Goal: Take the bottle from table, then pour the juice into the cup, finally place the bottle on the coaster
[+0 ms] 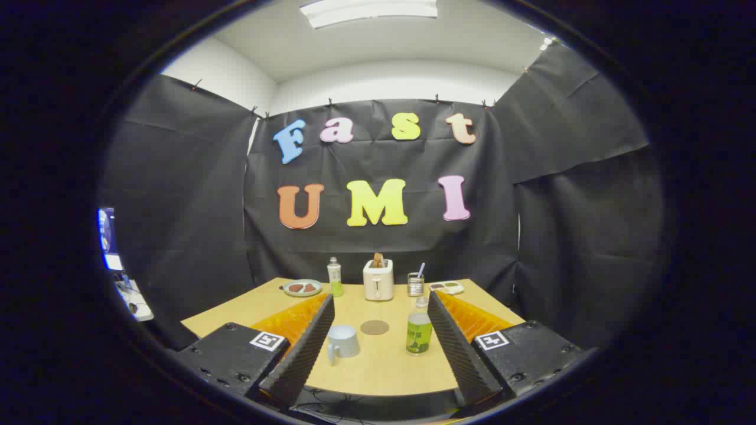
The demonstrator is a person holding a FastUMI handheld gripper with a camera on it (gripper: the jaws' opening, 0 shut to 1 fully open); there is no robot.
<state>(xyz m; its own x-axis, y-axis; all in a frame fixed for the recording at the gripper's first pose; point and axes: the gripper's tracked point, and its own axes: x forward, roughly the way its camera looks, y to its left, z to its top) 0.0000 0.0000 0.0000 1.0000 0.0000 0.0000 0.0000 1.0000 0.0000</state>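
I note a tan table (390, 360) carrying a pale grey-blue cup (342, 341), brown round coaster (375, 327), green-labelled bottle (419, 333) with clear cap, white toaster (378, 280), and a second green-tinted bottle (335, 277).

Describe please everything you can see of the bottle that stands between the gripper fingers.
The bottle stands upright on the wooden table, right of the cup and near the round coaster. It looks like clear plastic with a green label and a pale cap. It stands close to one finger of the open gripper; nothing grips it.

coaster (374, 327) between cup (342, 342) and bottle (419, 333)
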